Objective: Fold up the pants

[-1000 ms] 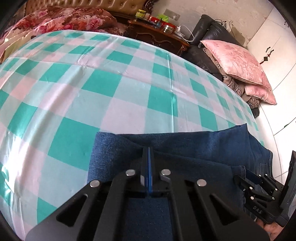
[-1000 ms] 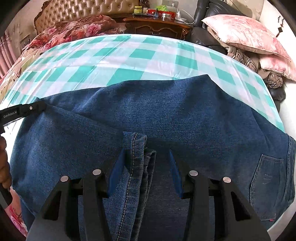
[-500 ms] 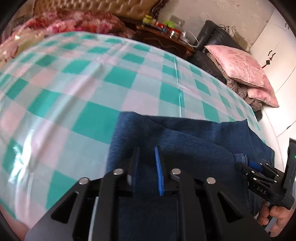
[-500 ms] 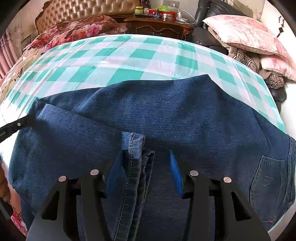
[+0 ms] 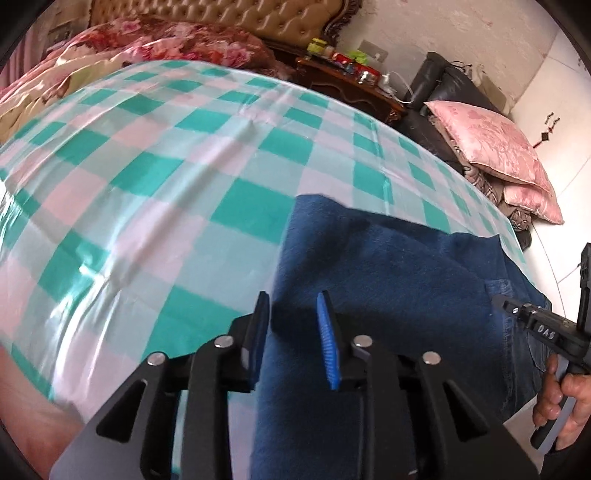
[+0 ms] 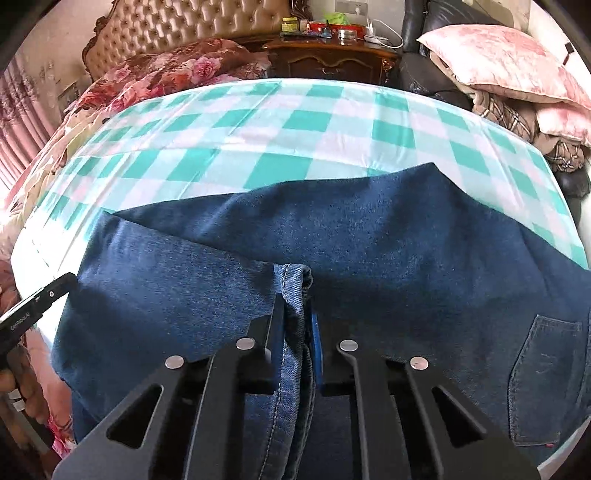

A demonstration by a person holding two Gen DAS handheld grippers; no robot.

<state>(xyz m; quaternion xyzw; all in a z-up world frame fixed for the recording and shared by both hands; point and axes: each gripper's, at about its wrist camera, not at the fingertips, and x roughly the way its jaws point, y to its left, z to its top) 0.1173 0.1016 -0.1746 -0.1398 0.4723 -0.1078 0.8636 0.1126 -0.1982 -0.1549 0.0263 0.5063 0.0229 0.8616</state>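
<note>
Dark blue jeans (image 5: 406, 266) lie folded on the checked bedsheet (image 5: 155, 177). My left gripper (image 5: 293, 314) hovers over their left edge with its jaws opening. Denim shows in the gap, but the blue pads (image 5: 327, 332) do not press it. In the right wrist view, the jeans (image 6: 369, 229) fill the lower half, with a back pocket (image 6: 543, 369) at the right. My right gripper (image 6: 297, 321) is shut on the stitched hem (image 6: 293, 280) of the folded leg. Each gripper also shows at the edge of the other view: the right gripper (image 5: 539, 328) and the left gripper (image 6: 37, 306), each held by a hand.
A floral quilt (image 6: 166, 74) and a tufted headboard (image 6: 184, 29) lie at the far left. A dark wooden nightstand (image 6: 328, 55) with small items stands behind the bed. Pink pillows (image 6: 498, 62) are piled on a black sofa at the right. The bed's edge runs near the right side.
My left gripper has opened, let go of the denim and slid left to the jeans' edge. My right gripper has closed on the hem that lay between its fingers.
</note>
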